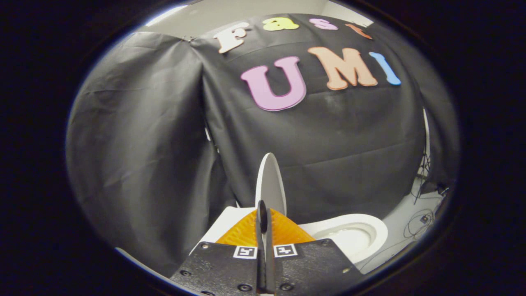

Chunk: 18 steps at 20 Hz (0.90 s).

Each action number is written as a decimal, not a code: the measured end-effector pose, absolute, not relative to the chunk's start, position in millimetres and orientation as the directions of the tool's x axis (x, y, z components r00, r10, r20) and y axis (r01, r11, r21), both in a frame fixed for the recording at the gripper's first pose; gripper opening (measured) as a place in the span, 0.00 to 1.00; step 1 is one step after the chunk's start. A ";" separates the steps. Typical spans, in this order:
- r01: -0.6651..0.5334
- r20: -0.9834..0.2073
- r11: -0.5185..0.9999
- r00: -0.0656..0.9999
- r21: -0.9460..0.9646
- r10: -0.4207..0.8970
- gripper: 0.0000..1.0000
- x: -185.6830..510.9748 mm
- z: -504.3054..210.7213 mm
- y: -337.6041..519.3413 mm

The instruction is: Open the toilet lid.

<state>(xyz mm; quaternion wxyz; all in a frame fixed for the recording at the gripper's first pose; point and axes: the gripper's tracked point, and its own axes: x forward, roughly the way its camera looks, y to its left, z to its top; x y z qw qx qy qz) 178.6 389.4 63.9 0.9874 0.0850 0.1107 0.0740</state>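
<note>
Two fingers point(246, 236), pressed flat together, and that is the claw point(263, 218) closed tight with no gap to speak of between its tips! Nothing sits between them as far as the view shows; the tips meet on each other, right at the foot of the toilet lid point(271, 181), which rises just ahead of them. Whether the tips actually touch the lid's edge, I cannot tell (they overlap it from this angle). And look at that lid: standing upright, seen nearly edge-on, a pale oval blade pointing up against the dark cloth wall point(328, 135). It is open, raised clear of the bowl. Each finger carries a small square marker point(245, 252) near its base, side by side, and below them the claw's dark body plates point(312, 267) spread out with their screws showing. Moving outward now: to the right of the fingers and a little beyond them lies the toilet bowl point(370, 242), white rim uncovered, its hollow open to view. To the left of the fingers there is a flat white part of the toilet point(224, 224), just beside the lid's base. Further right, past the bowl, loose cables point(419, 222) trail across the pale floor point(400, 224) near the foot of the cloth, and draped folds of the same black cloth hang well off to the left
</note>
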 end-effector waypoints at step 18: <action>-0.344 -0.132 0.920 0.919 0.189 0.371 0.01 182.8 57.9 439.7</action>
